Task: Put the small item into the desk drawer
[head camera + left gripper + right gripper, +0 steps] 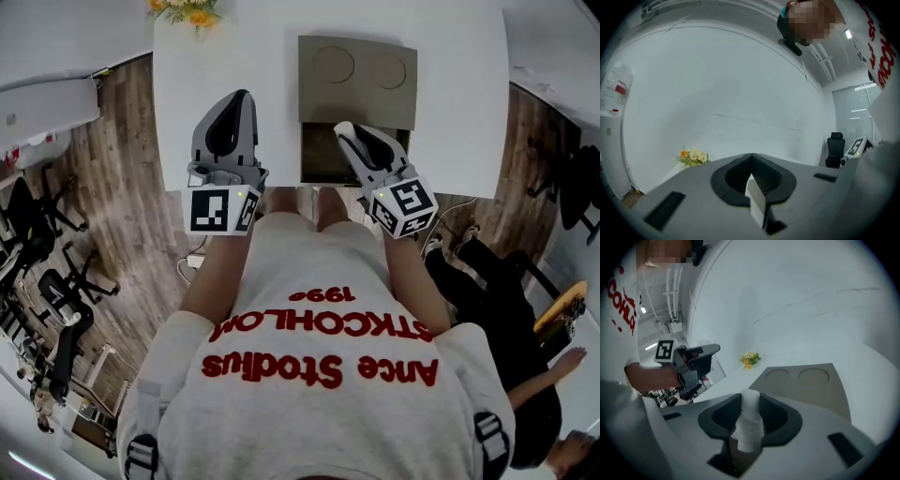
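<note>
Grey sweatshirt [319,319] fills the bottom of the head view, both tongs out front. Left tongs [751,158] are pinched together at the tips w/ a pale flat piece [757,199] wedged low between them, can't say what it is. Right tongs [750,397] stand fairly wide but clamped on the small item [749,423], a white crumpled-looking roll upright between the pads. Just past it the drawer [323,159] looks pulled open, a dark cavity under the grey unit [356,70] w/ two round recesses, on the white surface [234,47]. Flowers [187,11] at the far edge. Reckon it's the carry-in step: item's by the drawer mouth, not in yet. Next move calls for tipping the right tongs down into the cavity, then letting go clear of the walls
</note>
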A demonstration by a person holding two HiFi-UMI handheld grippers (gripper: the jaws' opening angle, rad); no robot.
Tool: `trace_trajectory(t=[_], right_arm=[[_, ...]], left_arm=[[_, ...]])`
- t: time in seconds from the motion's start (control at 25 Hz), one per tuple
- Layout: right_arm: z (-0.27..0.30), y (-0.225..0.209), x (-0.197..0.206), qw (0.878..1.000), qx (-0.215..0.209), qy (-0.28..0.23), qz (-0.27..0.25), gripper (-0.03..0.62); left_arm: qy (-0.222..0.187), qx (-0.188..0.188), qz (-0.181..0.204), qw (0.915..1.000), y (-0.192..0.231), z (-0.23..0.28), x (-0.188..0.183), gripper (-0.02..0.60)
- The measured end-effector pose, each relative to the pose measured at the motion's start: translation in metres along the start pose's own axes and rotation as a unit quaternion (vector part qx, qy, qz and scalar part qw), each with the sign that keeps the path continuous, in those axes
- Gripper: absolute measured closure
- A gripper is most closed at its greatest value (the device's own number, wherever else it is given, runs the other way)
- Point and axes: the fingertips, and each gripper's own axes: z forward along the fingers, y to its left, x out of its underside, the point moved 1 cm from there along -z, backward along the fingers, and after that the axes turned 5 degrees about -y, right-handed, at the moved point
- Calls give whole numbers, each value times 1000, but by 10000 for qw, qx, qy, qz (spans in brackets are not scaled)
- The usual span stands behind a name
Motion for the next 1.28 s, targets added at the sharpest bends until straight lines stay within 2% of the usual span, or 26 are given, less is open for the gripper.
trace_trajectory(t=[0.24,0.36,0.48,0.64,0.84,1.04,1.28], right_arm=[[12,0,43,9929,2,898,-777,465],[16,-1,55,9899,40,1132,-858,460],[16,-3,56,9906,88,1102,-808,453],[12,-5,32,9952,147,680,-684,487],[3,-18,-20,9970,399,-105,-660,560],[-8,-27,-79,9913,633,-900,-724,580],[-24,-32,-139,9790,826,-1646,-873,585]], left_arm=[[136,-20,-15,9999,1,-1,10,575],[210,-29,-23,9998,3,-4,16,575],[195,-21,-13,9998,5,-5,17,575],[133,-25,12,9999,7,-3,12,575],[-45,-15,78,10000,9,4,1,575],[-294,61,156,9994,14,13,-20,575],[-600,97,250,9978,21,23,-47,575]])
